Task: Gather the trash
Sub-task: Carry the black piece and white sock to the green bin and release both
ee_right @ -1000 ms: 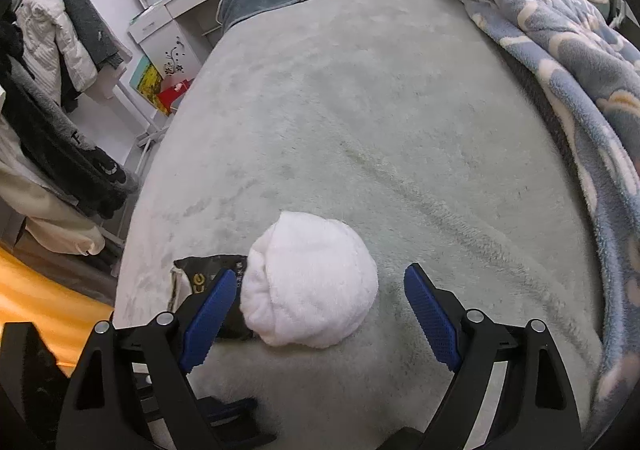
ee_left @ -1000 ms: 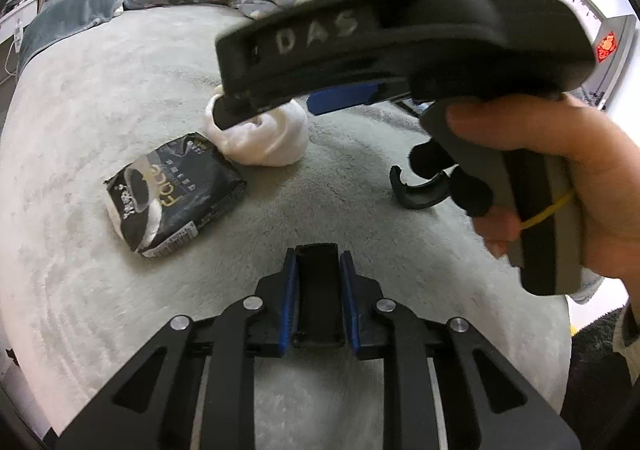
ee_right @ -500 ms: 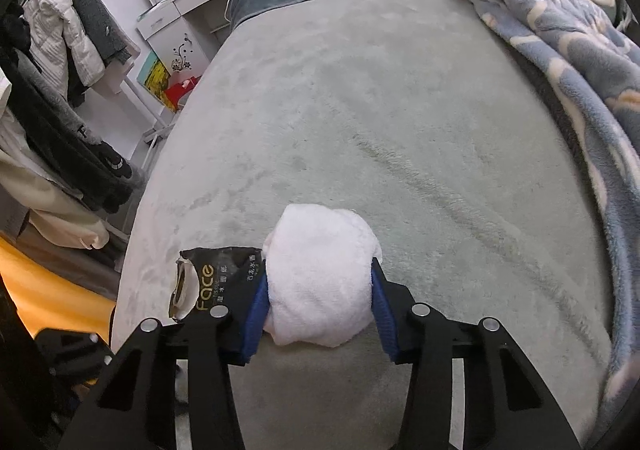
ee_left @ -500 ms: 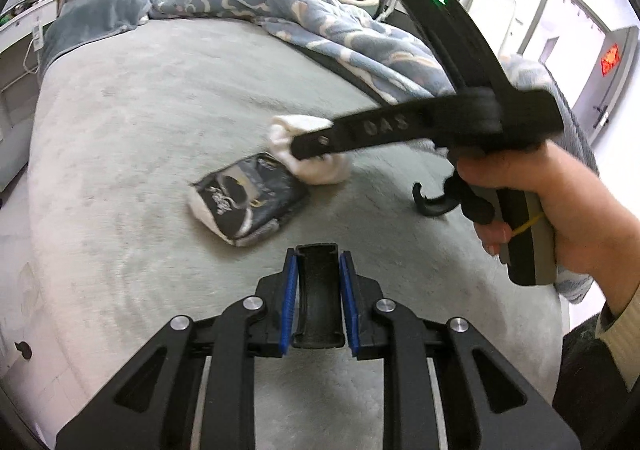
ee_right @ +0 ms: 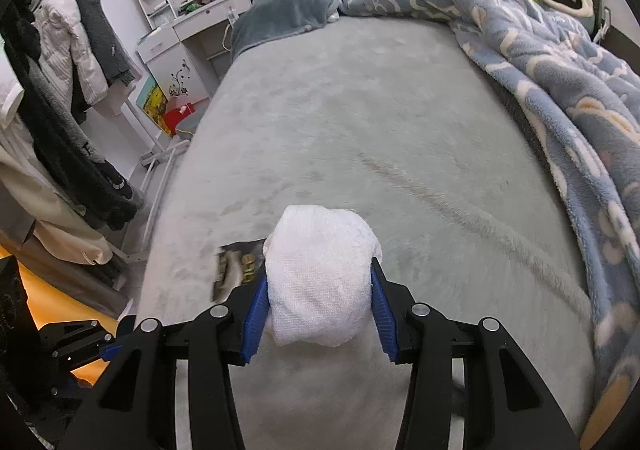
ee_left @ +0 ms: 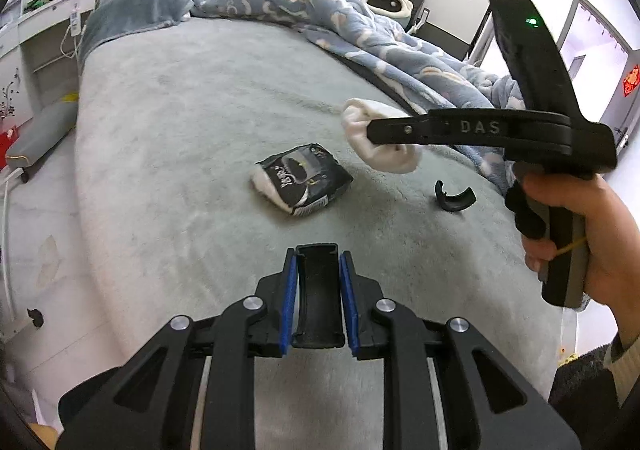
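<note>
My right gripper (ee_right: 318,292) is shut on a white crumpled cloth wad (ee_right: 320,274) and holds it above the grey bed (ee_right: 360,122). The wad also shows in the left wrist view (ee_left: 380,146), lifted off the bed. A black snack packet (ee_left: 302,180) lies on the bed below and left of it; its edge shows in the right wrist view (ee_right: 236,266). My left gripper (ee_left: 319,274) is shut on a black curved plastic piece (ee_left: 319,298). Another black curved piece (ee_left: 454,200) lies on the bed to the right.
A blue patterned blanket (ee_right: 540,62) is heaped along the bed's right side and head. A grey pillow (ee_right: 280,18) lies at the head. Clothes on a rack (ee_right: 60,90) and a white dresser (ee_right: 188,26) stand left of the bed.
My right gripper closed on the white wad and lifted it off the bed. The left gripper pulled back and up, still holding its black piece.
</note>
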